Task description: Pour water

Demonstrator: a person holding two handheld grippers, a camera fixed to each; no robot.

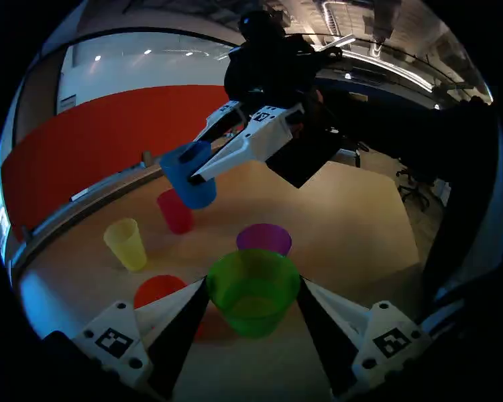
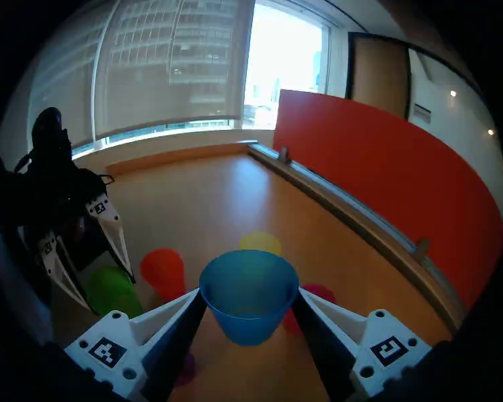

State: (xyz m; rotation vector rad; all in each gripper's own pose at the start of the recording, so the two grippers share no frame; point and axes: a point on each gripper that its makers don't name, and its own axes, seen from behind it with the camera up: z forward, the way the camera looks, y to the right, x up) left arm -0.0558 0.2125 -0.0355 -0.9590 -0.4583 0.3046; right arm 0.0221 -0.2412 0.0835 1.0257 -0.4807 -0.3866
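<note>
plastic of this thin, tapered kind makes for a light cup that flexes under a squeeze. i judge both cups want a moderate pinch across the upper wall, just under the rim, where the taper keeps them from slipping down. a hard squeeze would push the mouth out of round, and the smooth walls could slide if wet. water would add weight low down and slosh on a quick tilt; whether either cup has water in it i cannot tell.

the green translucent plastic cup [image 1: 253,301] sits between the fingers of the left claw [image 1: 253,285], which is closed to the cup's width, both fingers pressing its sides high on the wall. it is low over the wooden surface [image 1: 359,221]; whether its base touches i cannot tell.

the blue plastic cup [image 2: 248,298] is gripped the same way by the right claw [image 2: 248,293], narrowed to the cup's width with a finger on each side. in the left gripper view this cup hangs well above the surface, beyond the green one and over the red plastic cup [image 1: 176,213], leaning slightly.

a yellow plastic cup [image 1: 126,243], a purple plastic cup [image 1: 264,238] and an orange plastic cup [image 1: 159,289] stand loose on the surface near the green one, and the pour should keep clear of them.
</note>
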